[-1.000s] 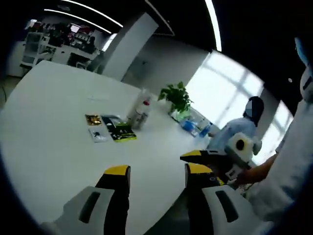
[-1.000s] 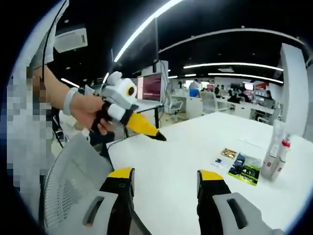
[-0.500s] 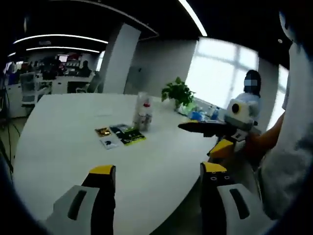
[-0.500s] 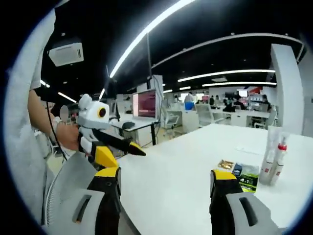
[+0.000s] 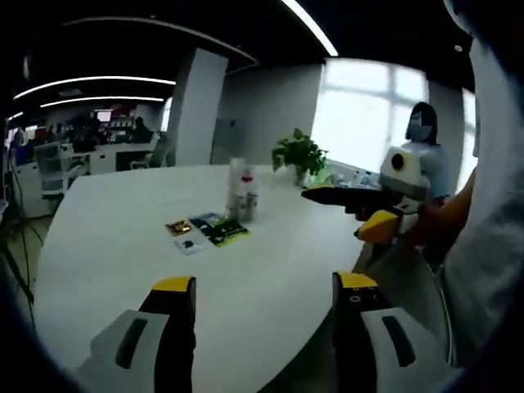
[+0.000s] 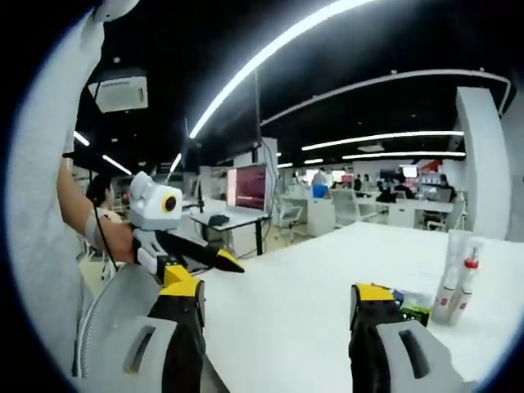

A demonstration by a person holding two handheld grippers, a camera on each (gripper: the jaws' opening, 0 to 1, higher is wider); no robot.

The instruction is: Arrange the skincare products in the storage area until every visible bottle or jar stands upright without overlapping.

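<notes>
Labels on the 2 bottles (image 5: pixel 241 190) — too small, blurred.

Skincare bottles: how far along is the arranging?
Done: the clear bottles with white and red caps already stand upright, close together on the white table. In hand: nothing; the left gripper and right gripper are open and short of them. Left: the flat packets untouched.
</notes>
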